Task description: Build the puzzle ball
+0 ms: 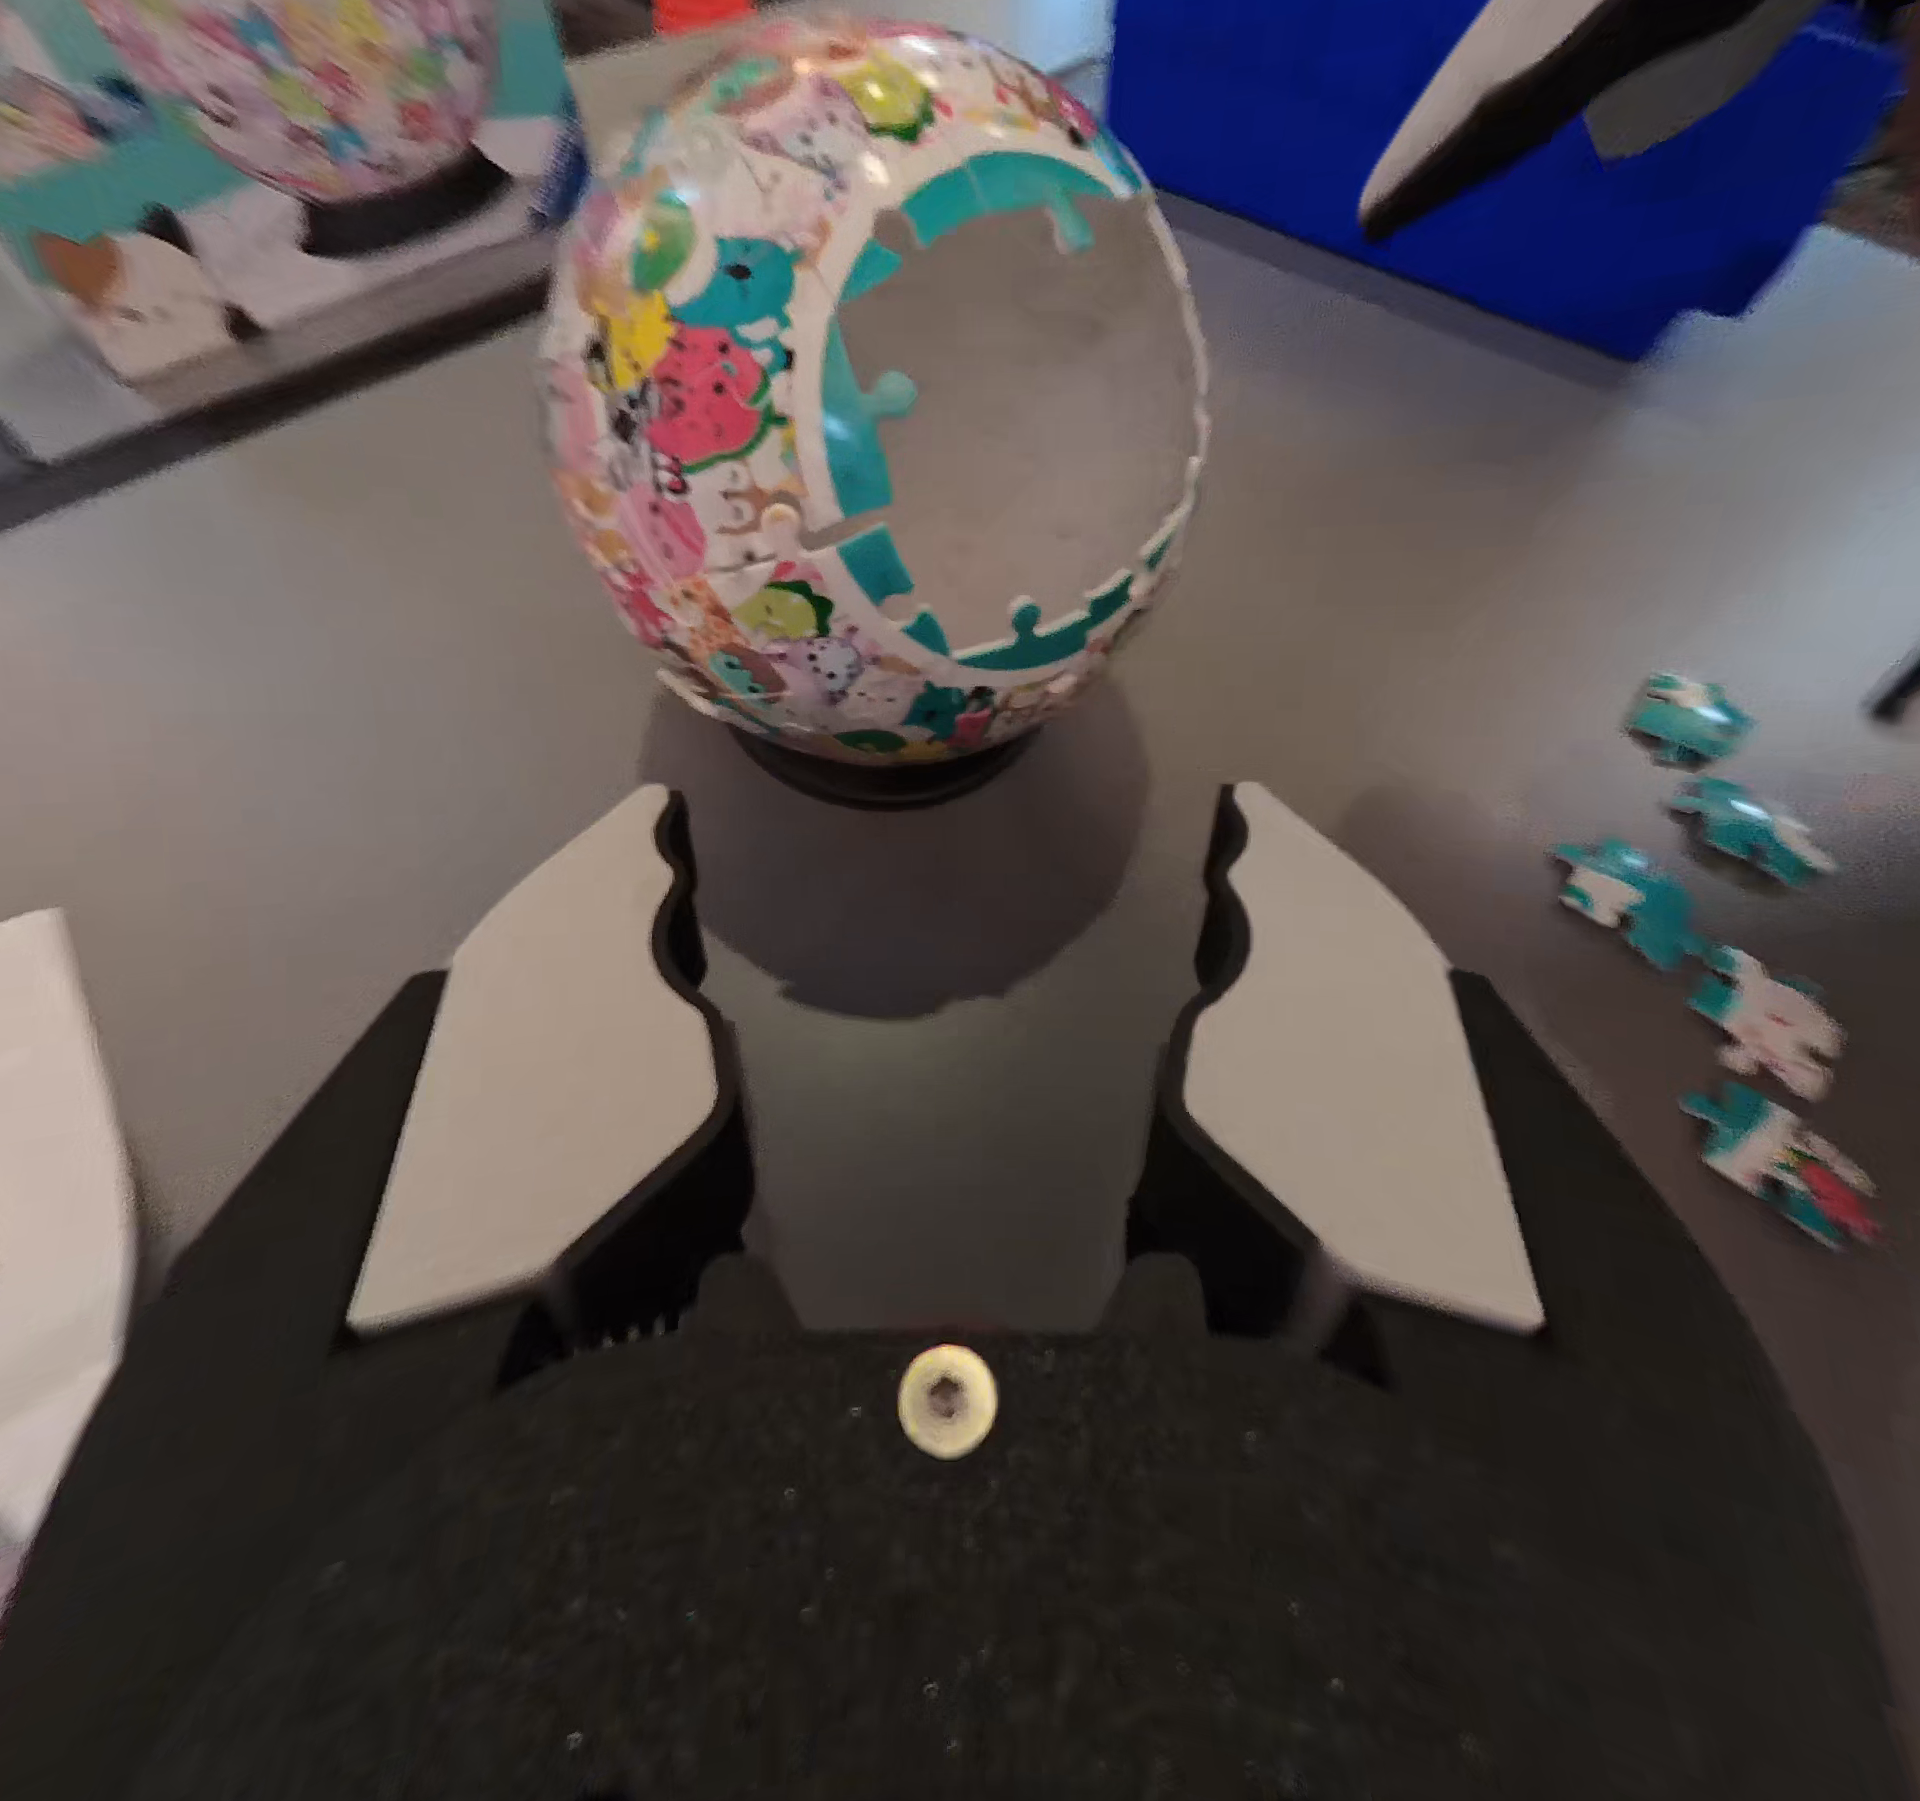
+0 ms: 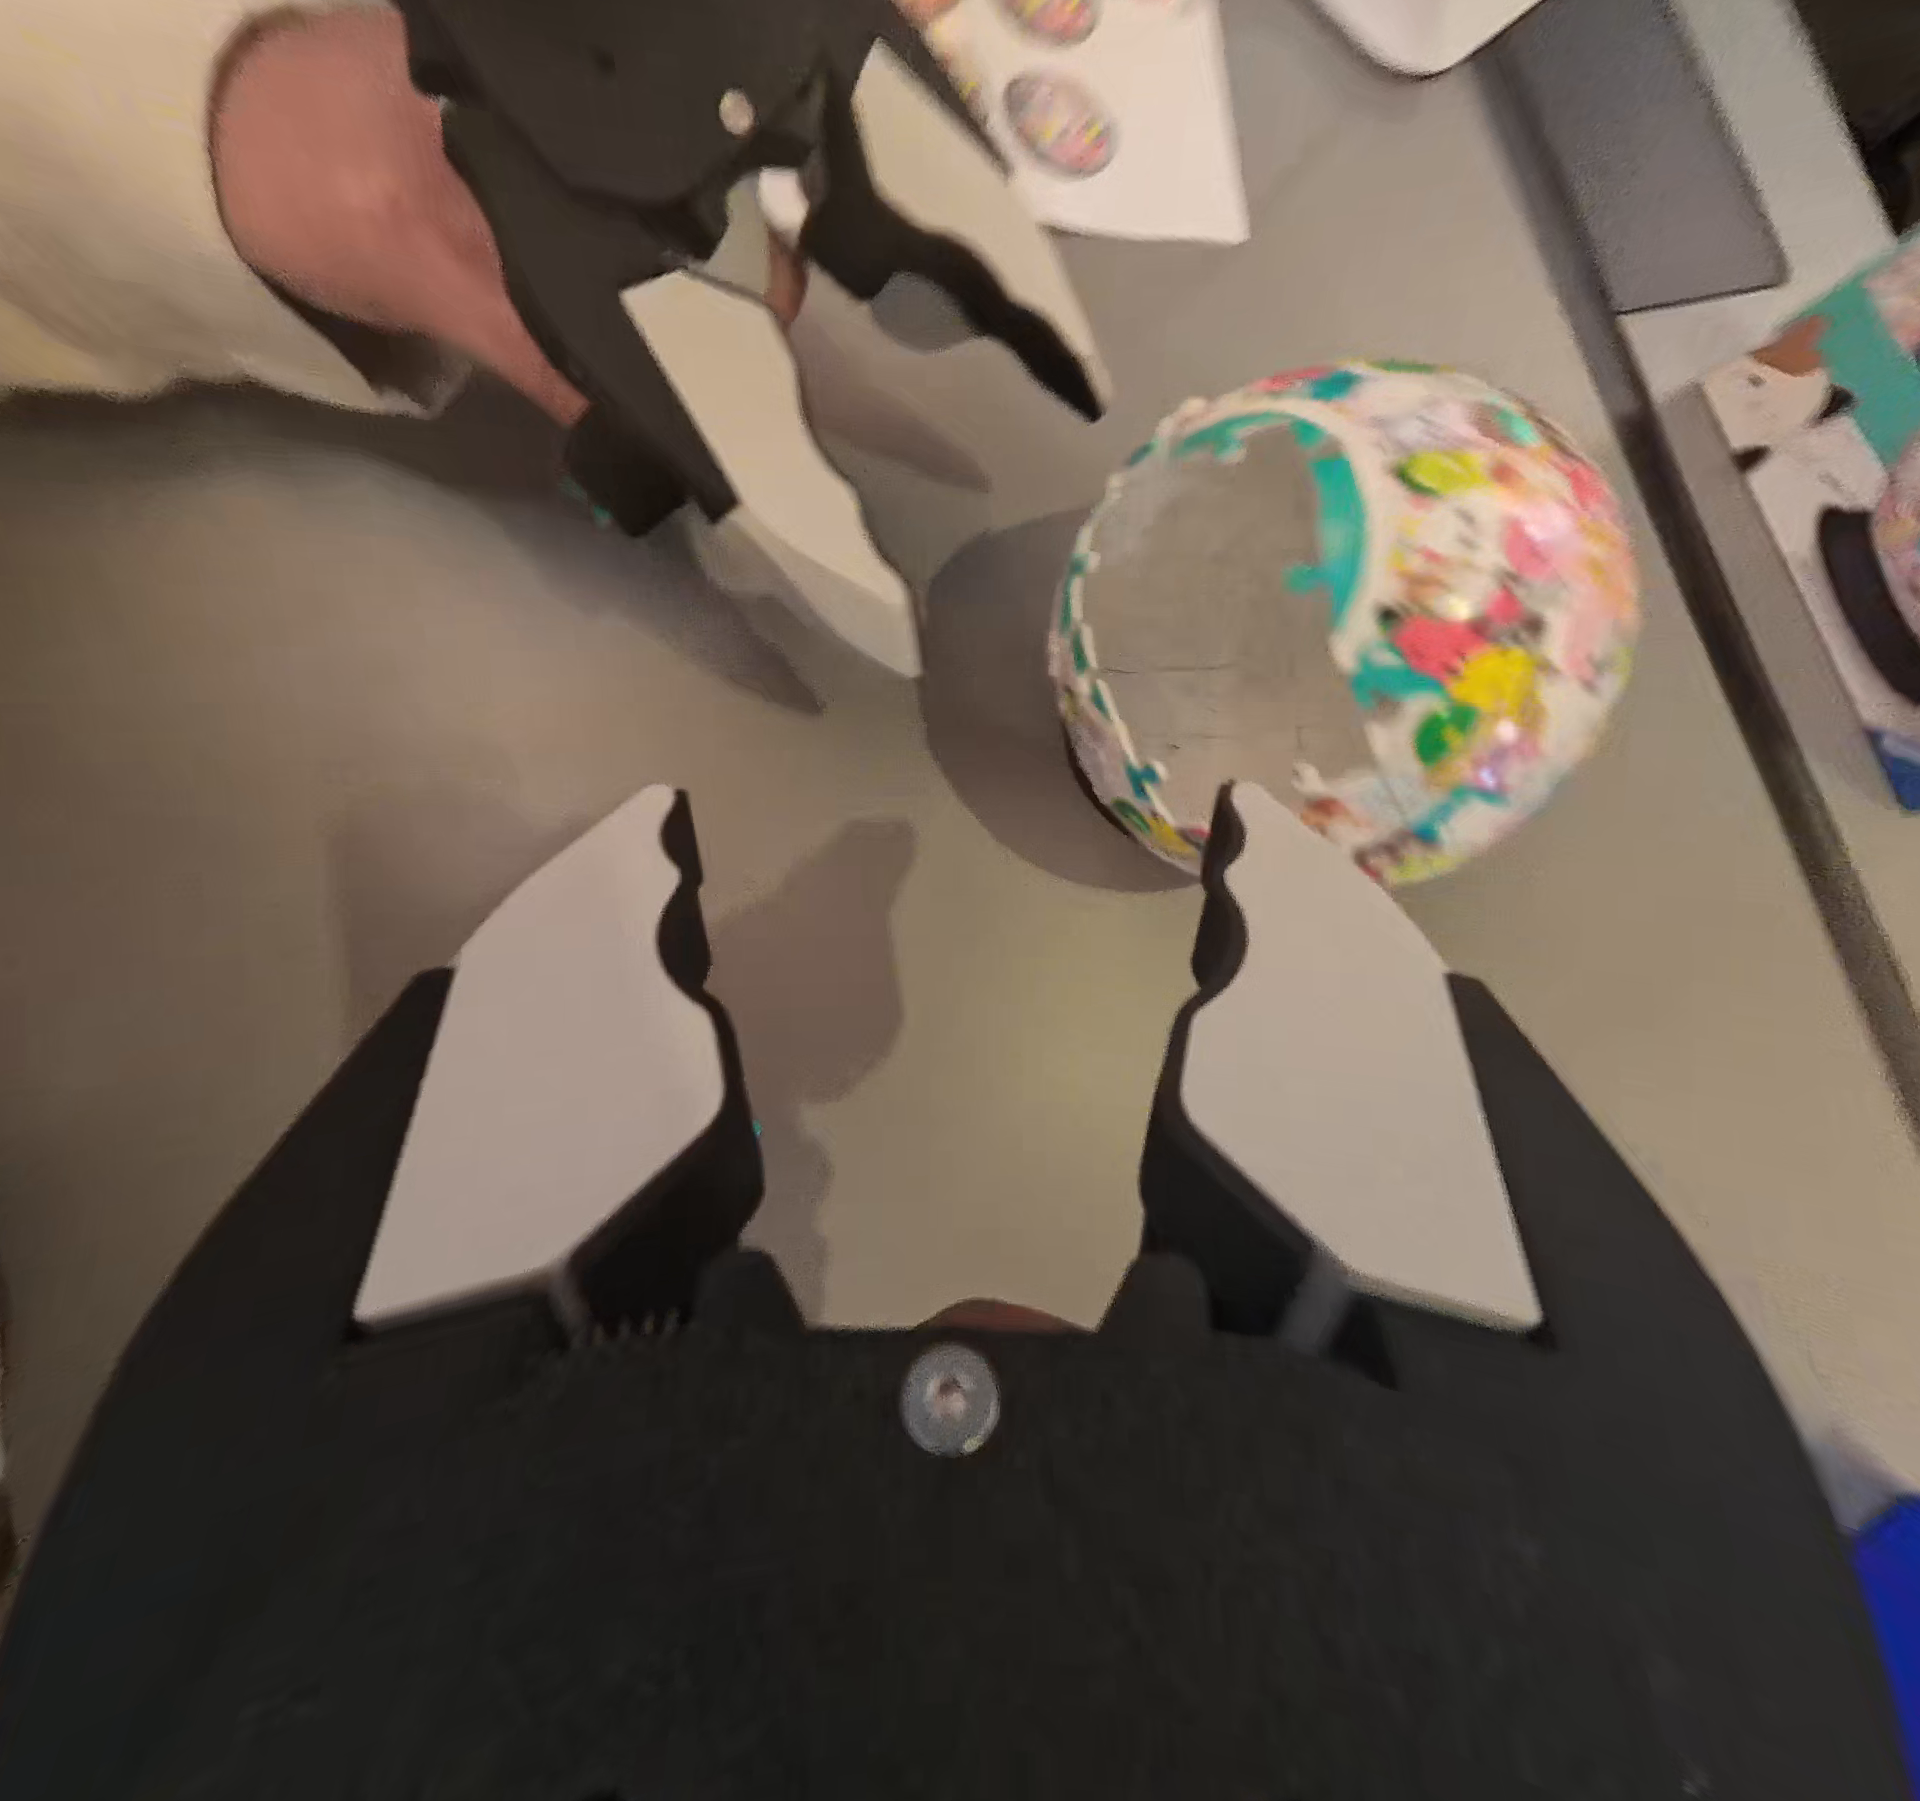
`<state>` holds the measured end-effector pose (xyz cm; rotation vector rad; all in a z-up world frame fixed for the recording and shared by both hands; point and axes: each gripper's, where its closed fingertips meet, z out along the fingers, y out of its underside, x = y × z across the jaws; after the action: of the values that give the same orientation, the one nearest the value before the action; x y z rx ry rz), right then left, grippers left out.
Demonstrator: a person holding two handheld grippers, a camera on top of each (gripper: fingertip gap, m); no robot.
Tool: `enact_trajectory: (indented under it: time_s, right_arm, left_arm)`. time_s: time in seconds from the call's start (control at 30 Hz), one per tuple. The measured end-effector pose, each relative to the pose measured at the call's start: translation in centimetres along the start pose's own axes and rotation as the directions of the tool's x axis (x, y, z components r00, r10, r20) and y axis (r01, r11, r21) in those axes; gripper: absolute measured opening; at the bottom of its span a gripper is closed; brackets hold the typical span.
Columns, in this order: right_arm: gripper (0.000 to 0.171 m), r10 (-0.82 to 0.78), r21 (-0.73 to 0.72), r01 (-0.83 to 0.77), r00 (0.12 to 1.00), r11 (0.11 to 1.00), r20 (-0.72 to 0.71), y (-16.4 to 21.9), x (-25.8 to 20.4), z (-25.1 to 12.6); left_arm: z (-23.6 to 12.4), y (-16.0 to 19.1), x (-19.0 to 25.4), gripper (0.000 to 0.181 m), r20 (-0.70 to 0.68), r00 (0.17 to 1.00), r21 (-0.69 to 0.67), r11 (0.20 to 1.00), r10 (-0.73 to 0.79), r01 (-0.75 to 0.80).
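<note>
The puzzle ball [image 1: 727, 401] is a colourful hollow shell with a large teal-rimmed opening on its right side. It stands on a black ring stand [image 1: 883, 775] on the grey table. My left gripper [image 1: 951, 806] is open and empty, just in front of the ball. Several loose teal and white puzzle pieces [image 1: 1725, 962] lie in a row to the right. In the right wrist view the ball [image 2: 1455, 608] lies ahead to the right. My right gripper [image 2: 951, 806] is open and empty, above the table. The left gripper [image 2: 997, 536] shows there too, open, left of the ball.
The puzzle box [image 1: 239, 110] with a ball picture stands at the back left. A blue bin [image 1: 1351, 89] is at the back right. A white sheet [image 2: 1122, 89] with round pictures lies beyond the left gripper. A hand in a cream sleeve [image 2: 125, 172] holds the left gripper.
</note>
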<state>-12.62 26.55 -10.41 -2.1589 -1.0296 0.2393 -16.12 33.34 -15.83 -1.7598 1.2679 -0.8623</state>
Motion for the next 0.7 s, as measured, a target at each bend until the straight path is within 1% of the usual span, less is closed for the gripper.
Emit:
enact_trajectory:
  time_s: [0.07, 0.13, 0.2, 0.23, 0.27, 0.33, 0.43, 0.57, 0.63, 0.7]
  right_arm:
    - [0.089, 0.154, 0.112, -0.156, 0.988, 0.981, 0.028, 0.8, 1.5, -1.4]
    - [0.092, 0.294, 0.182, -0.306, 0.952, 0.934, 0.090, 1.9, 3.1, -1.6]
    - [0.097, 0.361, 0.243, -0.384, 0.923, 0.891, 0.134, 2.5, 4.5, -0.8]
    - [0.101, 0.361, 0.239, -0.385, 0.922, 0.891, 0.137, 3.0, 5.0, 0.0]
    - [0.103, 0.332, 0.234, -0.352, 0.936, 0.907, 0.119, 3.4, 5.5, 0.8]
    - [0.106, 0.263, 0.228, -0.264, 0.964, 0.937, 0.037, 4.2, 6.8, 2.5]
    - [0.109, 0.199, 0.161, -0.201, 0.980, 0.966, 0.027, 5.1, 7.1, 4.5]
    - [0.108, 0.127, 0.181, -0.129, 0.992, 0.975, 0.021, 4.7, 7.8, 4.9]
    - [0.108, 0.055, 0.159, -0.047, 0.997, 0.986, -0.046, 5.0, 9.4, 5.3]
    - [0.108, -0.027, 0.111, 0.035, 0.997, 0.993, -0.067, 5.2, 10.3, 6.1]
  left_arm:
    - [0.2, 0.2, 0.9, 0.100, -0.126, 0.990, -0.039, 0.998, -0.060, 0.055]
    - [0.3, 0.1, 1.2, 0.106, -0.231, 0.967, -0.059, 0.993, -0.110, 0.098]
    - [0.7, 0.2, 1.2, 0.107, -0.295, 0.946, -0.082, 0.990, -0.135, 0.115]
    - [0.9, 0.2, 1.0, 0.107, -0.309, 0.941, -0.087, 0.989, -0.138, 0.117]
    - [1.2, 0.2, 0.8, 0.107, -0.309, 0.942, -0.095, 0.989, -0.134, 0.109]
    - [2.1, 0.7, -0.1, 0.107, -0.267, 0.957, -0.124, 0.989, -0.115, 0.085]
    - [2.8, 1.2, -0.3, 0.106, -0.251, 0.961, -0.157, 0.985, -0.114, 0.076]
    - [2.9, 1.6, 0.0, 0.106, -0.256, 0.962, -0.172, 0.984, -0.097, 0.053]
    - [3.2, 1.8, -0.3, 0.105, -0.244, 0.967, -0.194, 0.981, -0.075, 0.027]
    - [3.8, 1.9, -1.0, 0.106, -0.209, 0.977, -0.218, 0.976, -0.028, -0.018]
